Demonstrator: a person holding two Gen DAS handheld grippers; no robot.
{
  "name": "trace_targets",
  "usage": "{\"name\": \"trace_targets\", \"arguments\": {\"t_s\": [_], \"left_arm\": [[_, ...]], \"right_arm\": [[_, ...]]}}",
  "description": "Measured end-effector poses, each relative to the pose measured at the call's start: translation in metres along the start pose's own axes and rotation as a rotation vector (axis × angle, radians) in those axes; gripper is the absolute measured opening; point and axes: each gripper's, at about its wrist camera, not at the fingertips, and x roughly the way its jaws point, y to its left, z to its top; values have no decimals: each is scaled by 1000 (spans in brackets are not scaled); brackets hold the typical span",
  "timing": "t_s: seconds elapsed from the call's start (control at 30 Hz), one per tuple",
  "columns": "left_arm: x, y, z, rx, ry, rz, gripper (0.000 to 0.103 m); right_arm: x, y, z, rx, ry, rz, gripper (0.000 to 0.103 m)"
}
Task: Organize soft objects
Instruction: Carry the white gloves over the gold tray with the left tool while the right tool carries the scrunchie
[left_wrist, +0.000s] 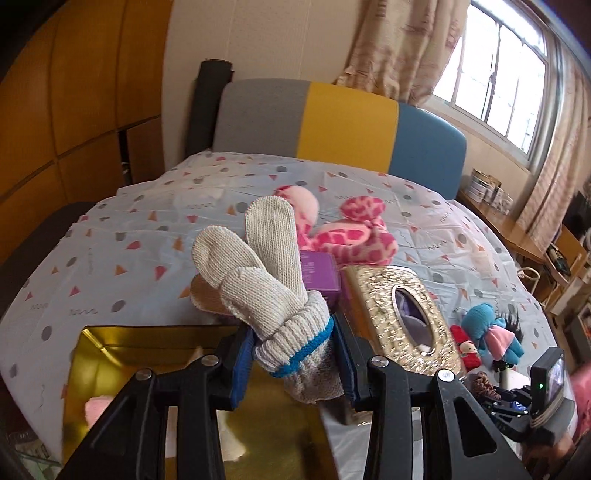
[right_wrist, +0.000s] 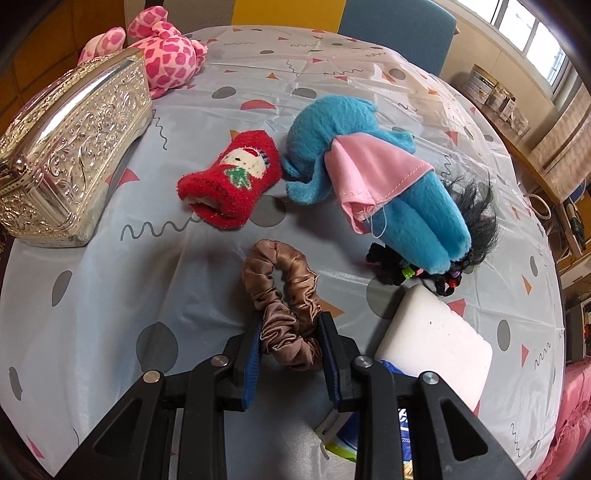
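Note:
My left gripper (left_wrist: 293, 352) is shut on the cuff of a grey knit glove (left_wrist: 266, 280) with a blue band, held above a gold tin box (left_wrist: 122, 354) at the table's near edge. My right gripper (right_wrist: 291, 345) is shut on a brown satin scrunchie (right_wrist: 284, 291) that rests on the tablecloth. Beyond it lie a red Christmas sock (right_wrist: 229, 182) and a blue plush doll (right_wrist: 369, 177) with a pink skirt and black hair. A pink spotted plush (right_wrist: 166, 51) lies at the far left; it also shows in the left wrist view (left_wrist: 351, 232).
An ornate silver tissue box (right_wrist: 74, 155) stands left of the sock. A purple box (left_wrist: 319, 271) sits behind the glove. A white foam block (right_wrist: 436, 339) lies right of my right gripper. A chair with grey, yellow and blue panels (left_wrist: 343, 122) stands behind the round table (right_wrist: 92, 295).

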Motion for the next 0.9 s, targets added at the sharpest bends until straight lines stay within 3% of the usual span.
{"name": "trace_targets", "arguments": {"t_s": [0.47, 0.9], "left_arm": [[-40, 54, -22, -41, -44, 70, 41], [-51, 92, -55, -76, -7, 113, 41]], "right_arm": [[0, 3, -2, -13, -13, -19, 28], [-1, 6, 0, -3, 12, -38, 24]]}}
